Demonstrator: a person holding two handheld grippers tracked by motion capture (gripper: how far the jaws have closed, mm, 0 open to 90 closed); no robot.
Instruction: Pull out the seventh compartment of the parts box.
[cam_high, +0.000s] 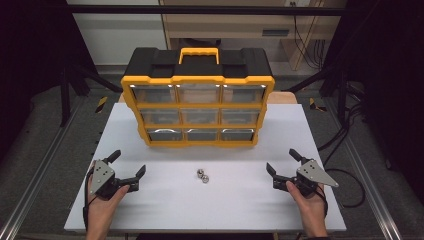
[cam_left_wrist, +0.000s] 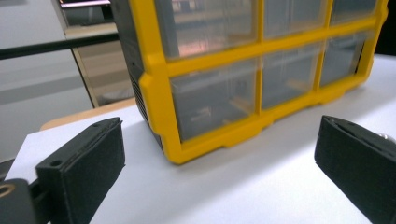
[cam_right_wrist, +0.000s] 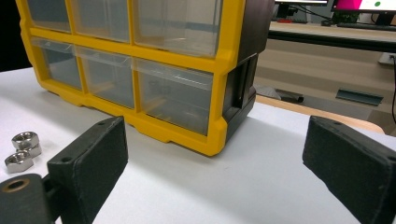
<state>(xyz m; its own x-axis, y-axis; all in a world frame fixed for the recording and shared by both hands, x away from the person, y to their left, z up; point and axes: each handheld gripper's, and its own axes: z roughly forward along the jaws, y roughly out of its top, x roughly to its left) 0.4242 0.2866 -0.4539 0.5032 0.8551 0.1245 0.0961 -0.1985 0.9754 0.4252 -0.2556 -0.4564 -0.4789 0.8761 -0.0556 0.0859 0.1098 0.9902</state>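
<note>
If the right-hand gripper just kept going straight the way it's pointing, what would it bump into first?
Probably the yellow drawer organizer: the right gripper looks along its open fingers at the organizer's lower corner drawer. The bare white table lies between; the two nuts sit off to the side. Depth is uncertain.

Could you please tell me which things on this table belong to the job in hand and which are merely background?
Belonging to the job:
- two small shiny metal hex nuts, lying between the grippers
- yellow and black plastic drawer organiser with clear drawers
- left hand-held gripper, open
- right hand-held gripper, open

Just about:
- white table top
- black cables on the floor
</note>
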